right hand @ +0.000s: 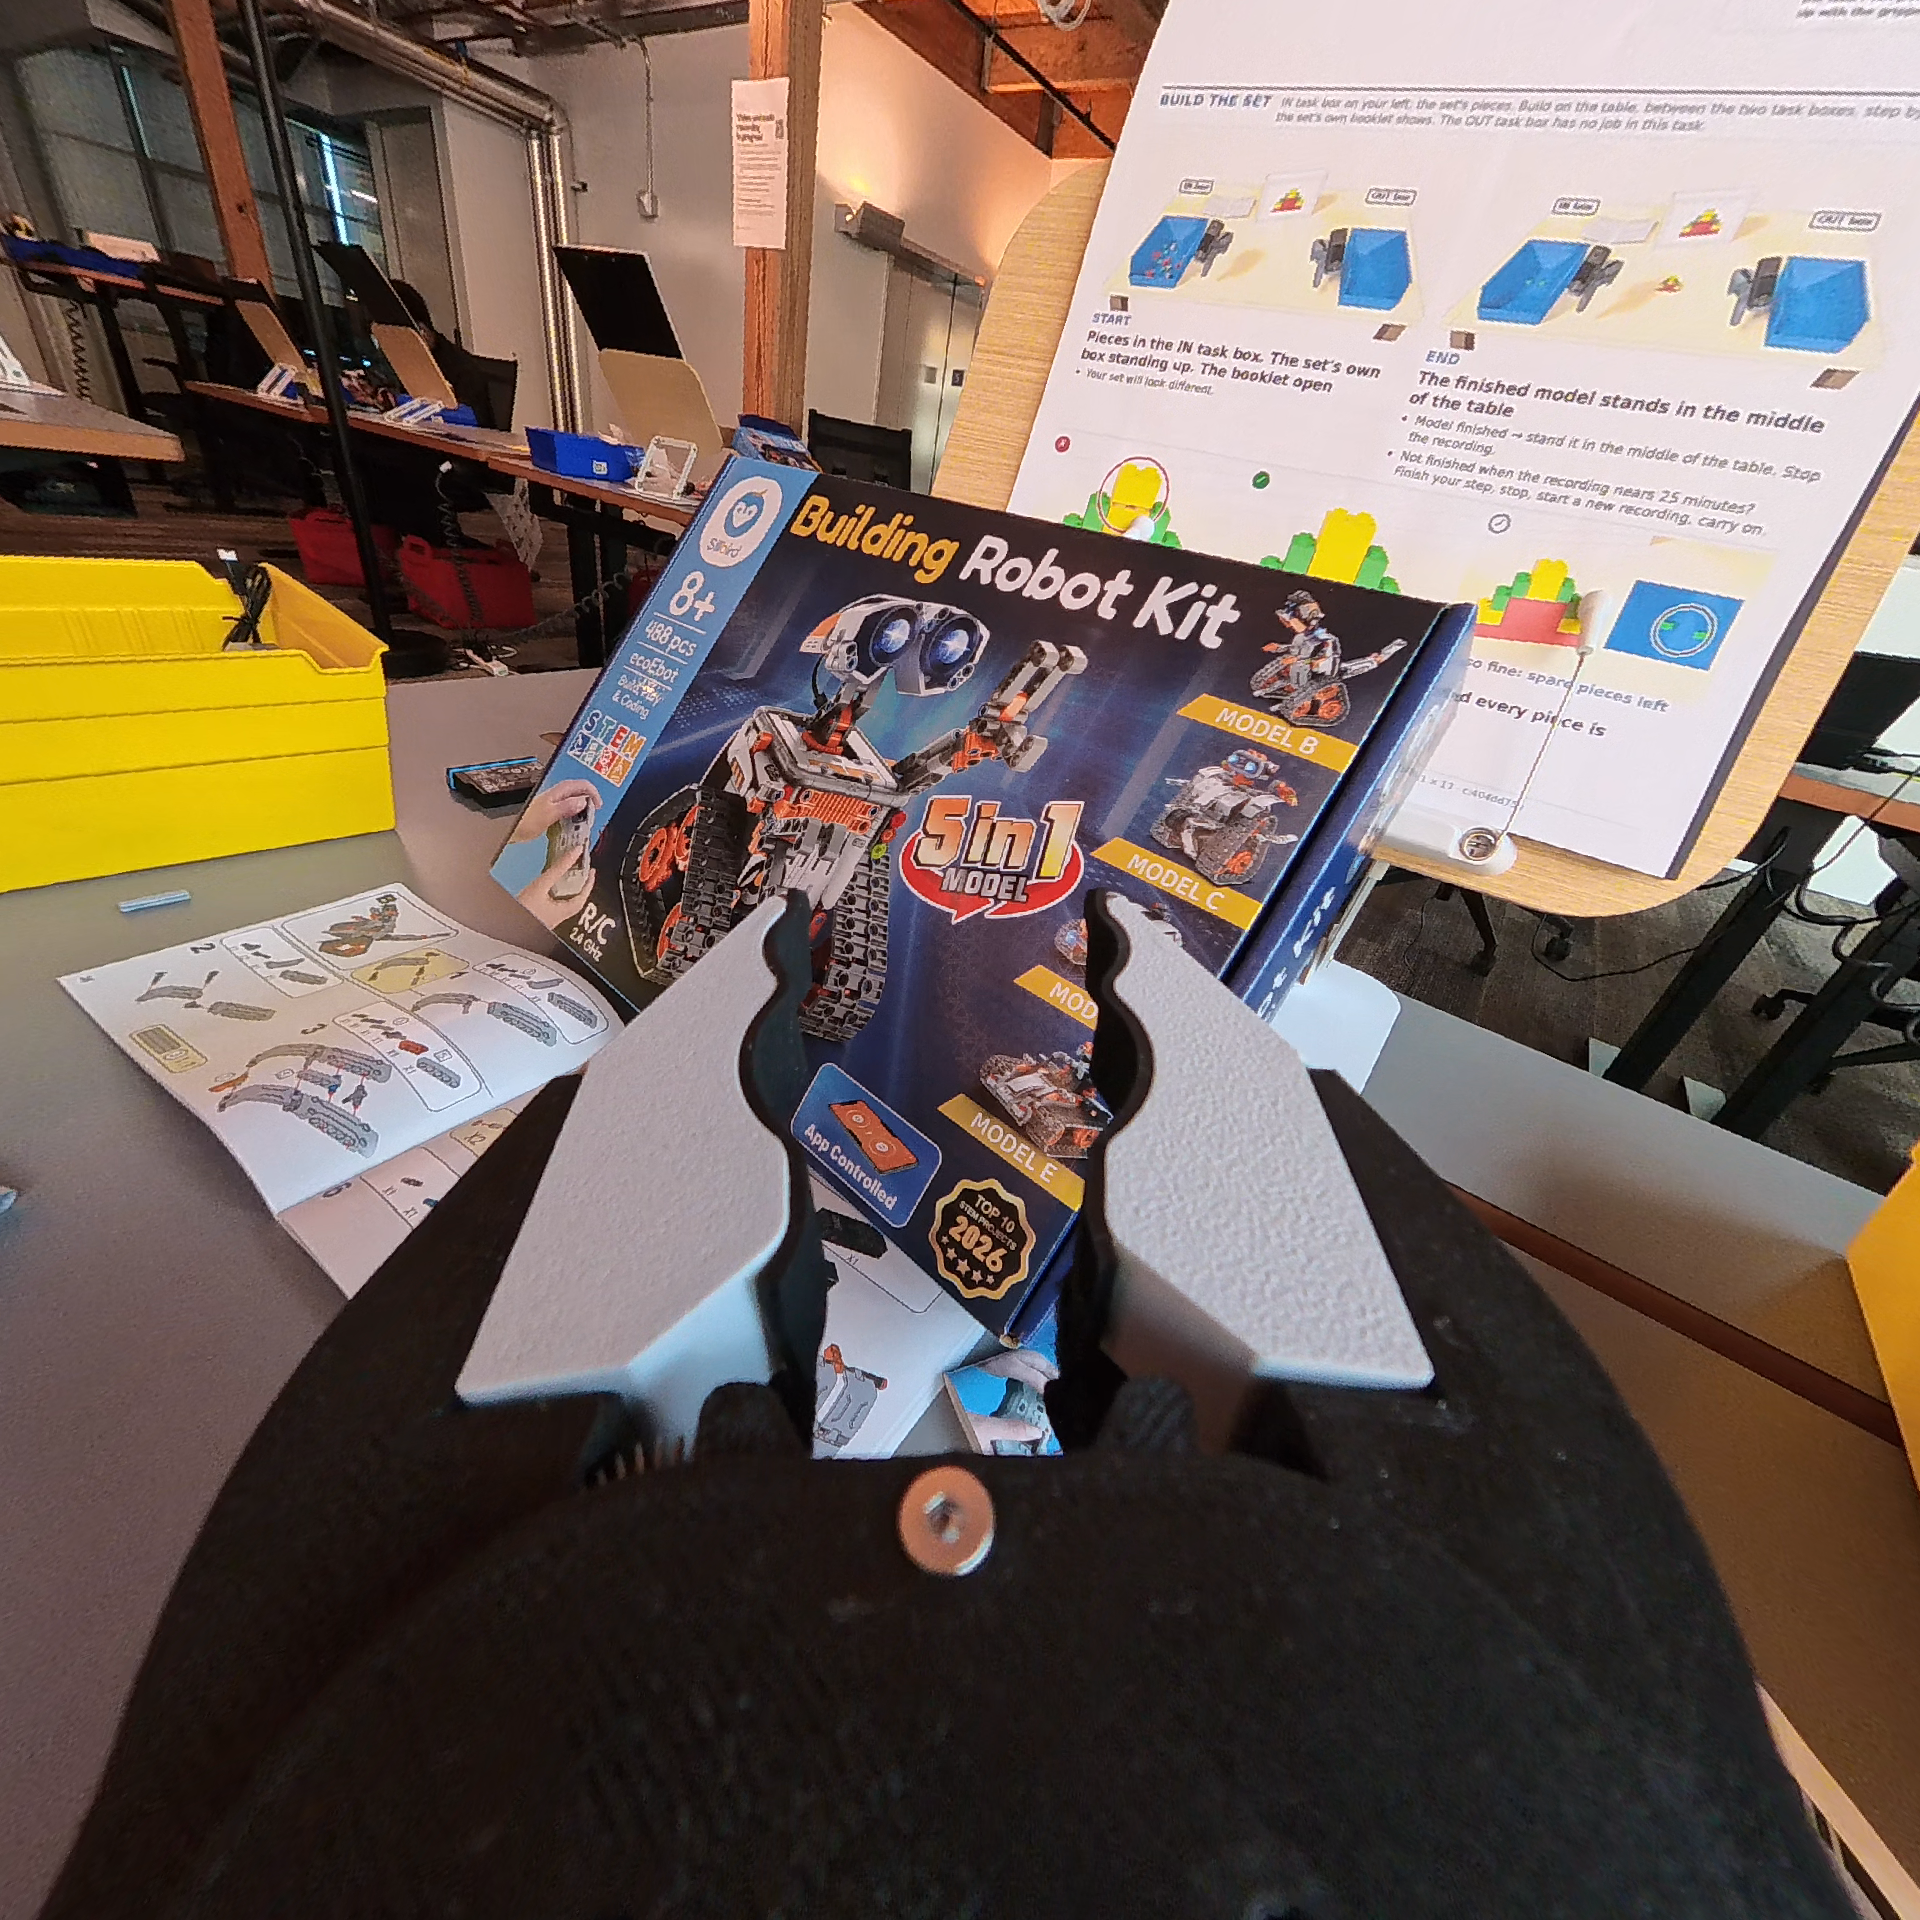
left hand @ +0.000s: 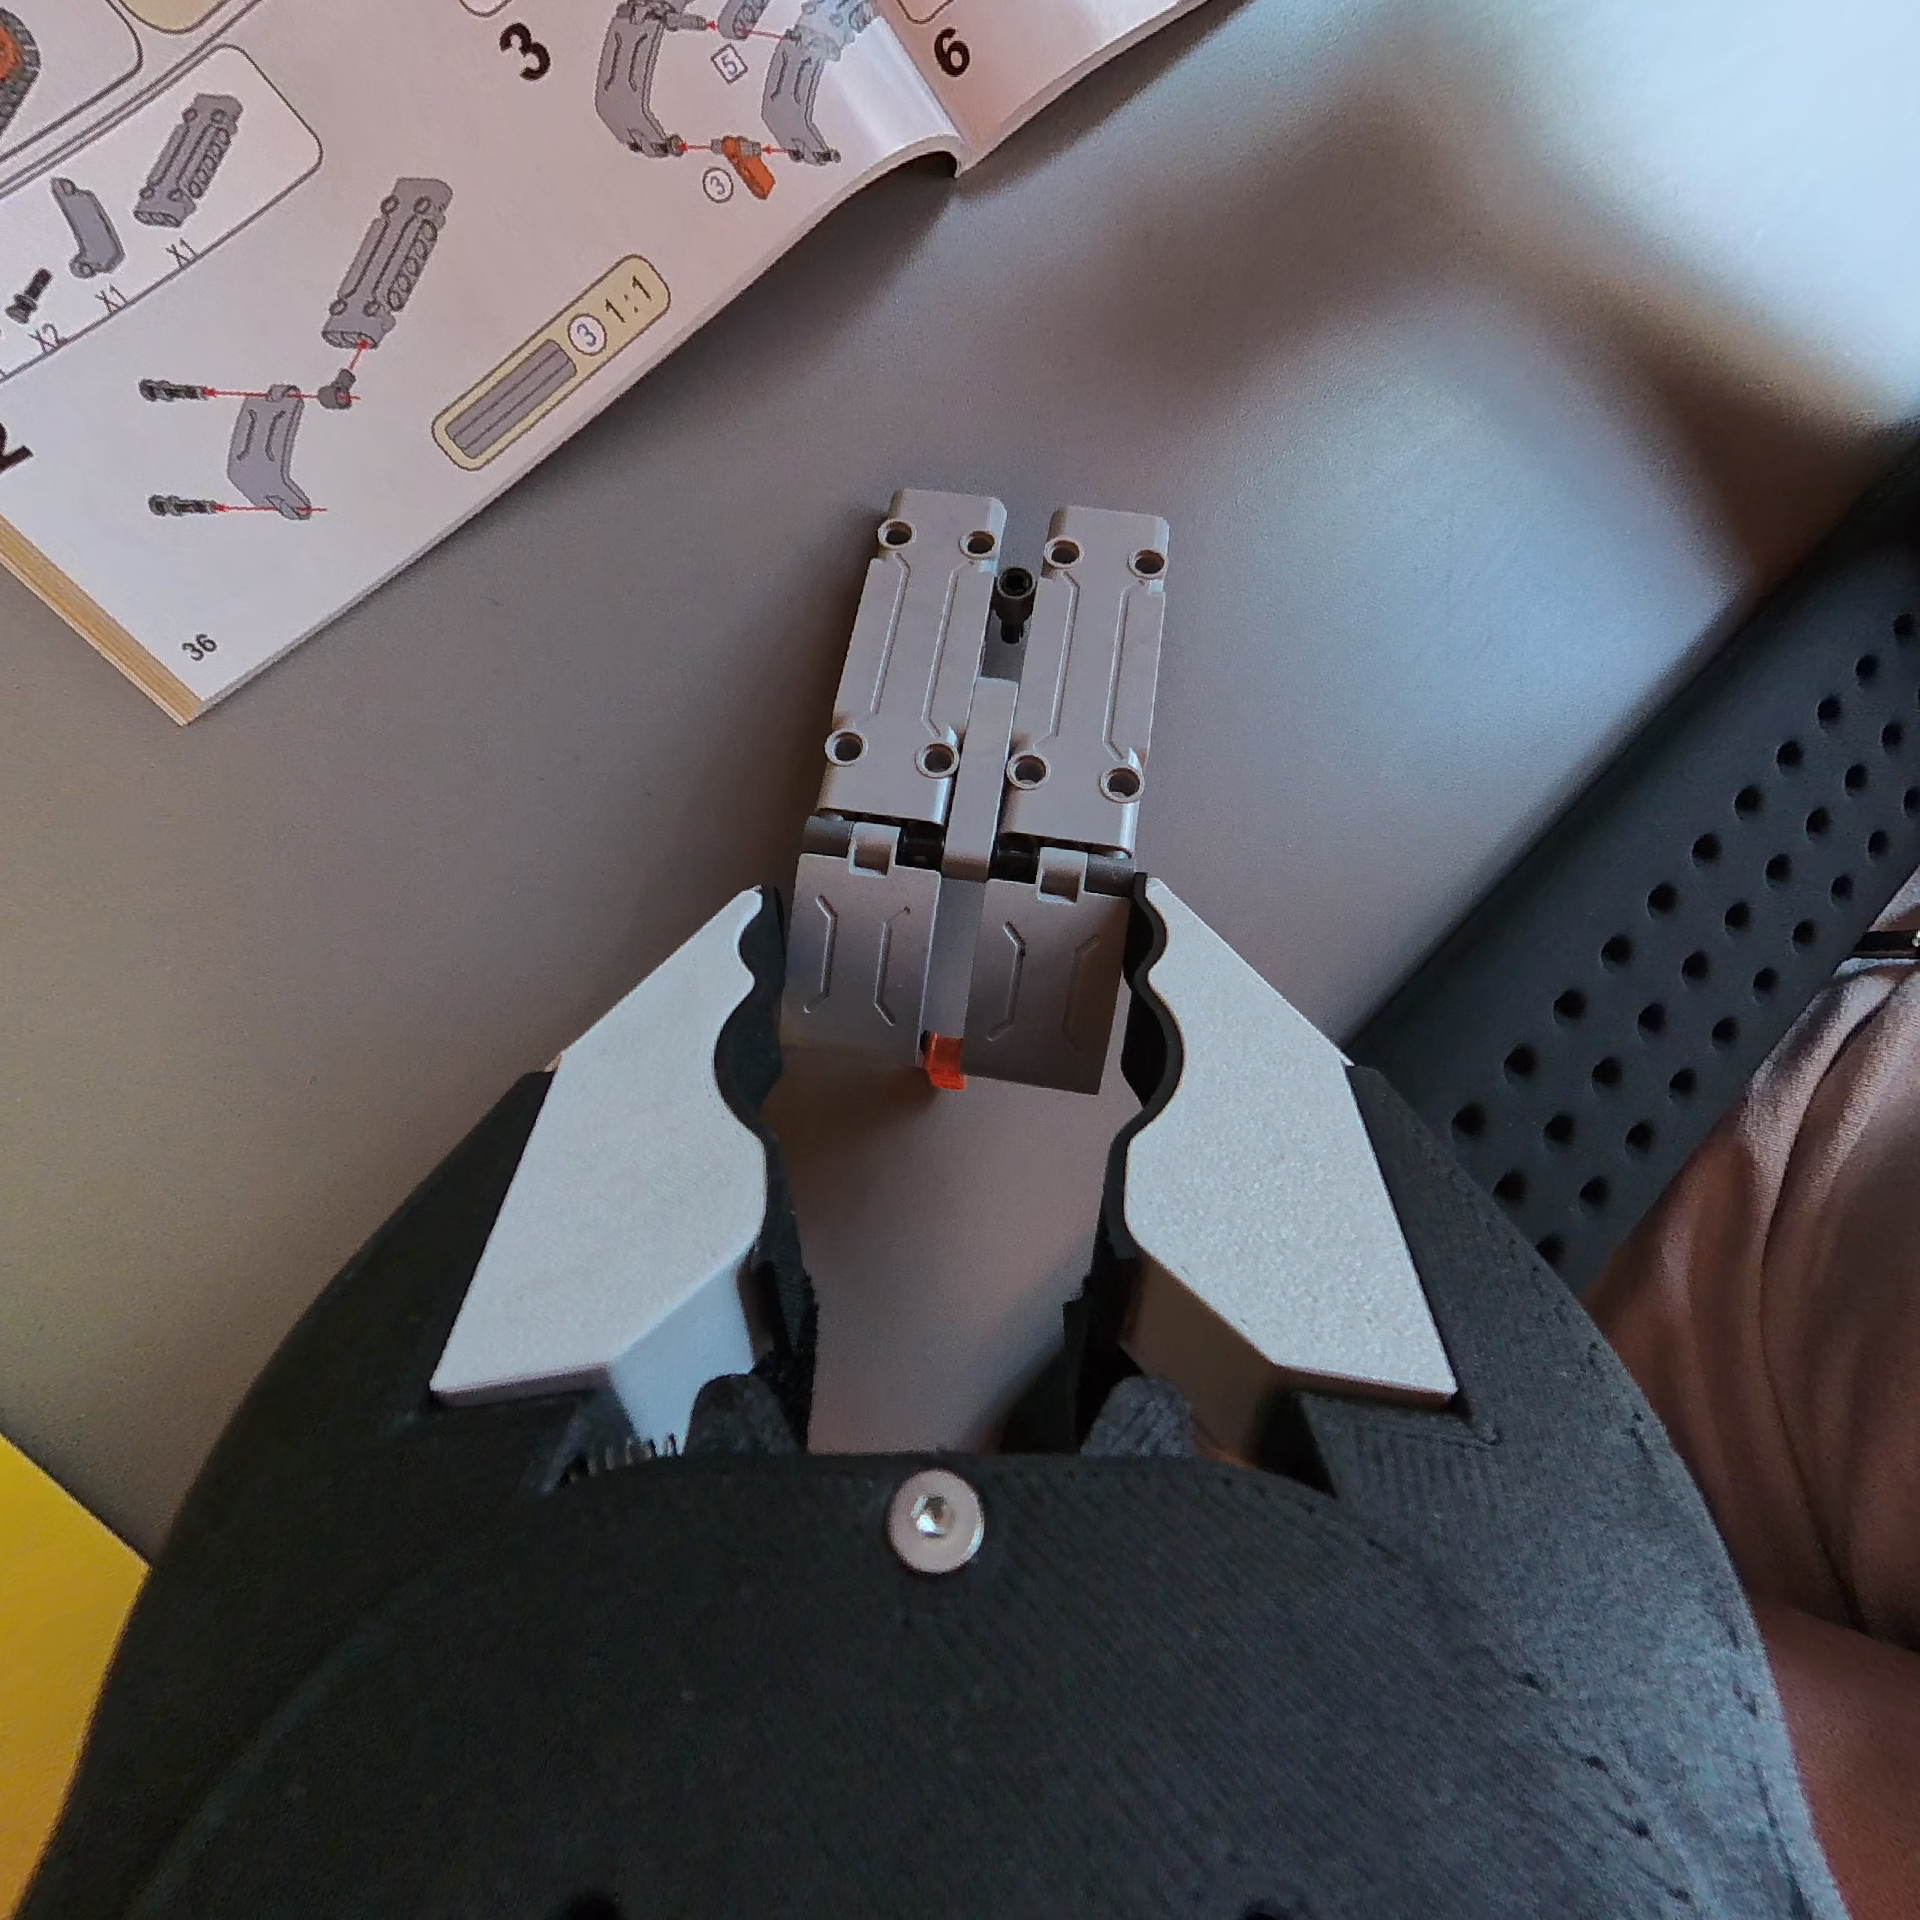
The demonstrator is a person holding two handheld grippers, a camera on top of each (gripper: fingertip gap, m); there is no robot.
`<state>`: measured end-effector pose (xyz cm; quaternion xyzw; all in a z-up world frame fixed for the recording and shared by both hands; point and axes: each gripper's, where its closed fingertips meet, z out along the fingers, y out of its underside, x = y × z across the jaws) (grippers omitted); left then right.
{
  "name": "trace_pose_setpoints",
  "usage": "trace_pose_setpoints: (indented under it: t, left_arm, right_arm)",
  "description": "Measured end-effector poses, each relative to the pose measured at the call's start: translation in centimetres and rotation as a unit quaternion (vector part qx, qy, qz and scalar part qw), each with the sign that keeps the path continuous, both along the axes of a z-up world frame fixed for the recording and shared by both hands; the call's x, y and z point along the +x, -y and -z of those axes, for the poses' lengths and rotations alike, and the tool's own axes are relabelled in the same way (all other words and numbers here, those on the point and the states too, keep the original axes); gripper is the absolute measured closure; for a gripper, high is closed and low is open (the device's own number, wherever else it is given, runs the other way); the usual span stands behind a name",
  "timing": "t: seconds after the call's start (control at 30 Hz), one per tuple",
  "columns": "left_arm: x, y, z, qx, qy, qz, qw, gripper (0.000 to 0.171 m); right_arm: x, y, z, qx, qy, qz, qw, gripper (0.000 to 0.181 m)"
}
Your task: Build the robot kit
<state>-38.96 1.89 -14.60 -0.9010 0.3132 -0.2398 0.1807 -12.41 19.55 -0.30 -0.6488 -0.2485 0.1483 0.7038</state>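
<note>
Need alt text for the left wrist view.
The left gripper has its jaws closed around the near end of a grey brick assembly lying on a grey table; an open instruction booklet lies beyond, to the left.

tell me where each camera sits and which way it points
Left wrist view: sits on the left hand-held gripper, looking down along its fingers at a grey brick assembly on the grey table; its jaws flank the assembly's near end.
Right wrist view: sits on the right hand-held gripper, facing forward across the table at an upright kit box and a yellow bin; its jaws stand apart, empty.
Both show the open instruction booklet.
</note>
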Motion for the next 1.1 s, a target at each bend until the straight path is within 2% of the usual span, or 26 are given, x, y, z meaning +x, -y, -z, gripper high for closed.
trace_pose_setpoints:
  t: [0.27,0.5,0.7,0.77,0.87,0.93,1.1]
  left_arm:
    - [-0.1,-0.6,0.0,0.019,-0.014,-0.005,1.000,0.107]
    - [-1.0,-2.0,0.0,0.086,-0.080,-0.002,0.993,0.107]
    - [-1.2,-2.8,0.1,0.168,-0.163,0.037,0.972,0.107]
    - [-0.9,-2.7,0.0,0.174,-0.161,0.041,0.971,0.106]
    - [-0.8,-2.7,0.1,0.178,-0.155,0.033,0.971,0.086]
    - [-1.0,-2.6,0.0,0.181,-0.154,0.025,0.971,0.079]
    - [-0.4,-1.4,-1.3,0.201,-0.110,0.019,0.973,0.077]
  right_arm:
    - [0.0,0.0,0.0,0.000,0.001,-0.001,1.000,0.130]
    - [0.0,-0.1,0.0,-0.001,0.000,-0.001,1.000,0.130]
    - [0.0,0.0,-0.1,0.002,0.002,0.000,1.000,0.130]
    - [0.1,0.0,-0.3,0.004,0.001,0.001,1.000,0.130]
    - [0.4,0.0,-0.5,0.007,-0.001,0.005,1.000,0.130]
    - [0.6,0.0,-0.6,0.007,-0.002,0.007,1.000,0.129]
    - [0.9,0.2,-1.1,0.017,0.004,0.013,1.000,0.129]
